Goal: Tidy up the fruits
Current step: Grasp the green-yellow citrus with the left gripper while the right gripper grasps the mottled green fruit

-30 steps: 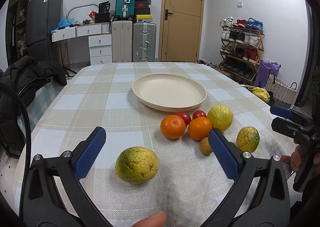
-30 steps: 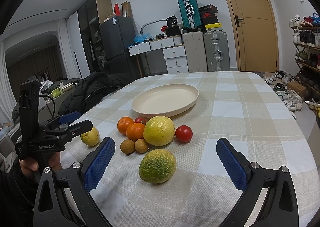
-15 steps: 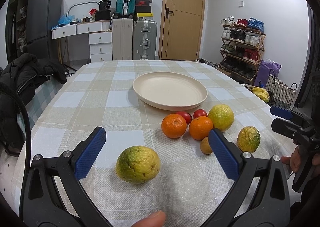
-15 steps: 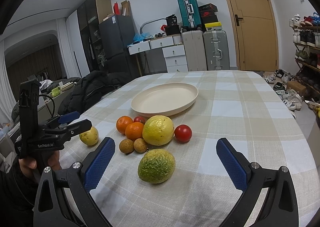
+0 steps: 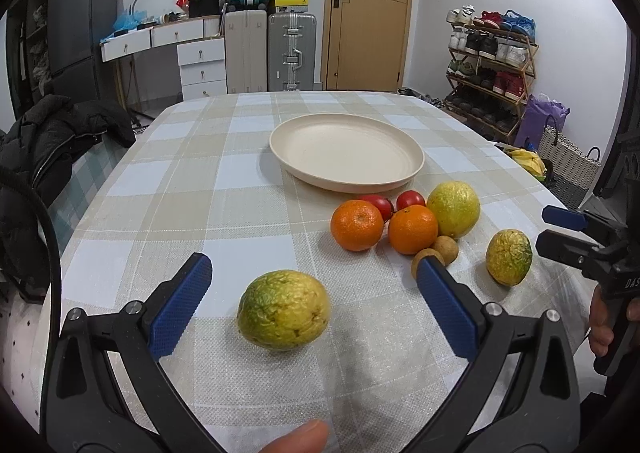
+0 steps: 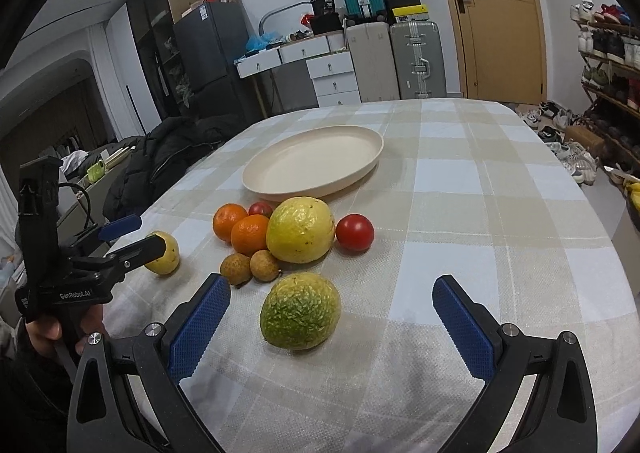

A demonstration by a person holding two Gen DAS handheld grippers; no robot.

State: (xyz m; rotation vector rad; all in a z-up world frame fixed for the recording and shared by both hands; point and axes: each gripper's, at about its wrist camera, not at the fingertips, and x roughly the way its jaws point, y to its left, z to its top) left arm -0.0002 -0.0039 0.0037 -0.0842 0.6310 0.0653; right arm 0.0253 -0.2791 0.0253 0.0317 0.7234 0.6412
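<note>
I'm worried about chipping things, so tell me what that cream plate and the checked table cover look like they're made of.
The cream plate looks like matte plastic or a fibre composite, not glazed ceramic: dull, faintly speckled surface, no sharp reflections, though I cannot be sure. The checked table cover looks like woven fabric: a visible weave texture, matte, draping softly over the table edge.

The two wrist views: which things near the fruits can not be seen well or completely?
- Left wrist view: one small brown fruit is partly hidden by the left claw's finger.
- Left wrist view: one tomato sits partly behind an orange.
- Right wrist view: the lone yellow fruit is partly covered by the left claw.
</note>
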